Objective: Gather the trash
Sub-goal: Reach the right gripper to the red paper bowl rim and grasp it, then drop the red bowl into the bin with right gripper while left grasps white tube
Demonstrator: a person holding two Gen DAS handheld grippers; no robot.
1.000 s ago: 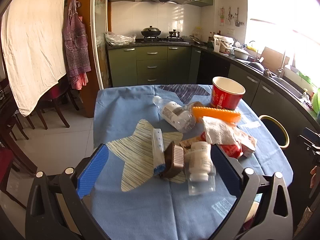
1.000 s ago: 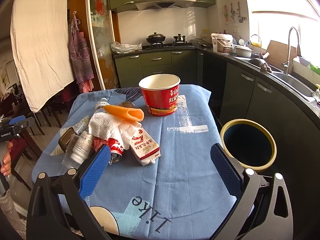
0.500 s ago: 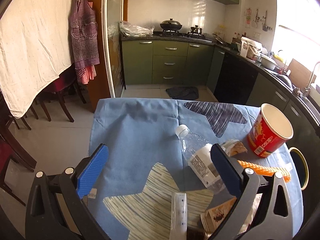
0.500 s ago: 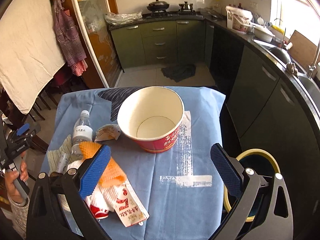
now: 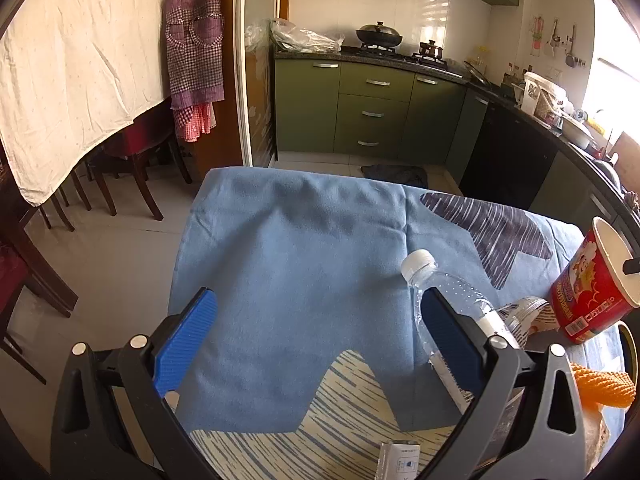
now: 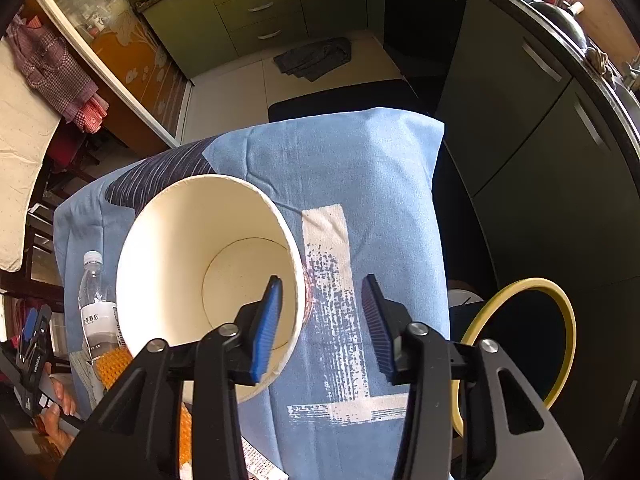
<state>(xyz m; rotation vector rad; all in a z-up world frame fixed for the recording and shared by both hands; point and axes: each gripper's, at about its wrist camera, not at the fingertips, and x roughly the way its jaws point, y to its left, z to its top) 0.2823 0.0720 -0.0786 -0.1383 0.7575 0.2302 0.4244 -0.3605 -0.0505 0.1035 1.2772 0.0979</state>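
Note:
A red paper cup (image 6: 192,248) with a white inside stands on the blue tablecloth (image 6: 360,168); it also shows at the right edge of the left wrist view as the cup (image 5: 588,292). My right gripper (image 6: 320,320) points steeply down over the cup's rim. Its jaws are closing astride the cup wall, one finger inside and one outside, and the outer pad is still clear of the wall. My left gripper (image 5: 316,344) is open over bare cloth. A clear plastic bottle (image 5: 448,300) lies just past its right finger.
A yellow-rimmed bin (image 6: 568,320) stands on the floor right of the table. An orange textured piece (image 5: 604,388) and a crumpled wrapper (image 5: 524,312) lie near the cup. Dark chairs (image 5: 132,160) stand to the left, green kitchen cabinets (image 5: 372,112) behind.
My right gripper moved forward over the cup, tipped downward, and its jaws narrowed around the wall. My left gripper swung away from the trash pile toward the bottle and bare cloth.

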